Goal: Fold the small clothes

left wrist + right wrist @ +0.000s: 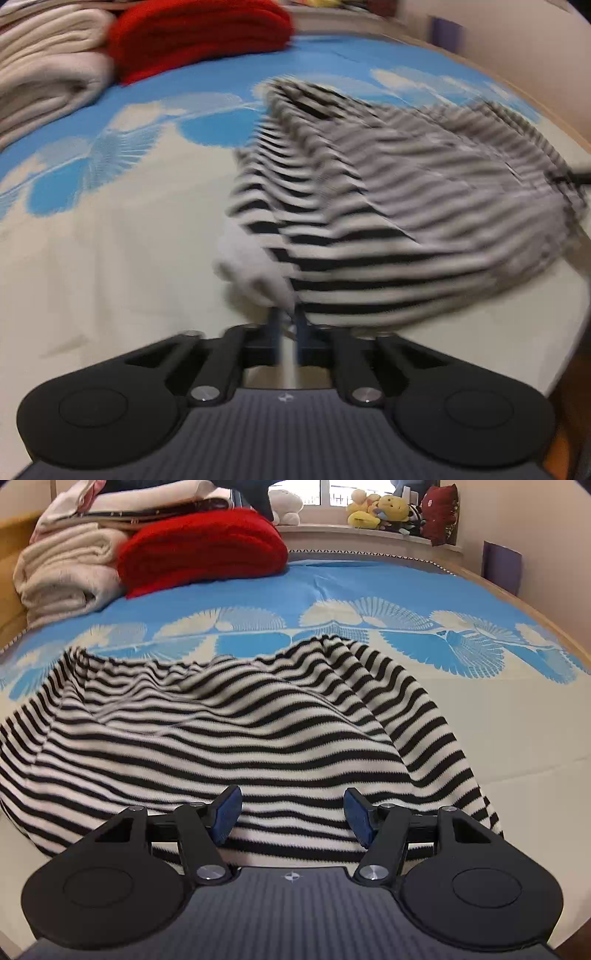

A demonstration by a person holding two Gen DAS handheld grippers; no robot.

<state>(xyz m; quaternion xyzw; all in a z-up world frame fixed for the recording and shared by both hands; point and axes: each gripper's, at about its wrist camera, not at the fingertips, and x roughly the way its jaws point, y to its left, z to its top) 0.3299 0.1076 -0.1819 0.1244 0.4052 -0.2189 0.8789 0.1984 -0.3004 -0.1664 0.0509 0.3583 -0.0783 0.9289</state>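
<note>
A black-and-white striped knit garment [221,731] lies rumpled on the bedspread [498,731]. In the left wrist view, which is blurred, the same garment [388,221] is stretched out to the right, and its white edge [251,266] bunches at my fingertips. My left gripper [287,314] is shut on that white edge, its jaws nearly together. My right gripper [291,810] hangs just over the near hem of the garment. Its blue pads [227,814] stand well apart, with striped fabric showing between and below them but not pinched.
A folded red blanket [203,550] and cream blankets [66,572] are stacked at the far left of the bed. Plush toys [380,509] sit on the windowsill behind. The wooden bed edge [524,602] and a wall run along the right.
</note>
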